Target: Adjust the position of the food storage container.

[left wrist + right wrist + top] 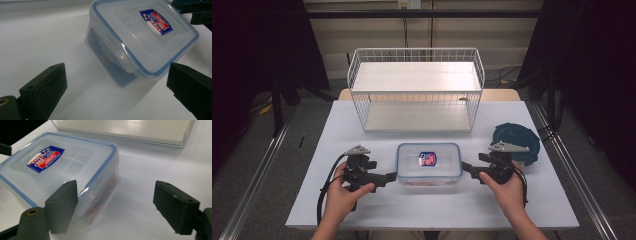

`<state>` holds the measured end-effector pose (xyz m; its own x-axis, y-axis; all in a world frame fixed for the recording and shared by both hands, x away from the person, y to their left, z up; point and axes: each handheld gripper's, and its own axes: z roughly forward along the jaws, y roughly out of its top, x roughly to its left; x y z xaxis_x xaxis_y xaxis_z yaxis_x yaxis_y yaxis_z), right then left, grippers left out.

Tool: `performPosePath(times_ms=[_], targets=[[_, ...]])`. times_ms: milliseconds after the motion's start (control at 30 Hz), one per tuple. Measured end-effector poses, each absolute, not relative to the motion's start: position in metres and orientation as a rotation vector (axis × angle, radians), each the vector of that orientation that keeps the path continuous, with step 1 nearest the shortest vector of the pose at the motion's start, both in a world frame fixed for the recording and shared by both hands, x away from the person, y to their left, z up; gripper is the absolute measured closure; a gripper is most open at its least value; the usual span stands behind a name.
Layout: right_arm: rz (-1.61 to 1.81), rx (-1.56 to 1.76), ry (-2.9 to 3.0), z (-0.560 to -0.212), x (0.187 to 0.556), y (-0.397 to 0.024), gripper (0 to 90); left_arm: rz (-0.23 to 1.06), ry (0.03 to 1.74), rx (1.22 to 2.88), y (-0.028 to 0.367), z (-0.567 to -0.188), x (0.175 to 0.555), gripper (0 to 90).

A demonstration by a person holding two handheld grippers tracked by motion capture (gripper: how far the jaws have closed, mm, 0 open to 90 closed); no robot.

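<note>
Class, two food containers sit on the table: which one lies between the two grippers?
The clear rectangular container with the blue-rimmed lid; the dark blue round container sits off to the right.

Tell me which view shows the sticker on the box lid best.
The left gripper view: the sticker is close, sharp and unobstructed on the lid. The right gripper view shows it whole too, but slanted and softer. The high view has it as a tiny patch.

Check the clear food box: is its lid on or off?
On. The blue-rimmed lid sits flat over the clear box; the side flap looks down.
</note>
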<state>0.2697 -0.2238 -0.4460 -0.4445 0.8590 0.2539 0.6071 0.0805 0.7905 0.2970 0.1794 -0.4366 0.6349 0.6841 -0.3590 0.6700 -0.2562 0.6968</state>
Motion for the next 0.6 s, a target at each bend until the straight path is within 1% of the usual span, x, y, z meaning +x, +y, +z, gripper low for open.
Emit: performPosePath(times_ms=[100,133,367,400,533,600], targets=[[1.313,1.475,2.091,-0.447,0.272,-0.222,17.6,0.001,1.079,1.961,0.175,-0.437,0.299,2.8],[1.323,1.504,2.096,-0.448,0.275,-0.220,14.9,-0.009,1.086,1.954,0.173,-0.437,0.301,2.8],[1.373,1.566,2.122,-0.454,0.280,-0.217,13.5,-0.052,1.094,1.902,0.168,-0.439,0.309,1.5],[1.392,1.580,2.121,-0.456,0.281,-0.216,11.8,-0.056,1.095,1.899,0.167,-0.440,0.311,1.4],[1.417,1.623,2.117,-0.458,0.283,-0.216,10.6,-0.075,1.106,1.896,0.164,-0.443,0.313,1.4],[1.440,1.657,2.107,-0.462,0.285,-0.217,8.2,-0.086,1.107,1.899,0.163,-0.445,0.315,1.4]])
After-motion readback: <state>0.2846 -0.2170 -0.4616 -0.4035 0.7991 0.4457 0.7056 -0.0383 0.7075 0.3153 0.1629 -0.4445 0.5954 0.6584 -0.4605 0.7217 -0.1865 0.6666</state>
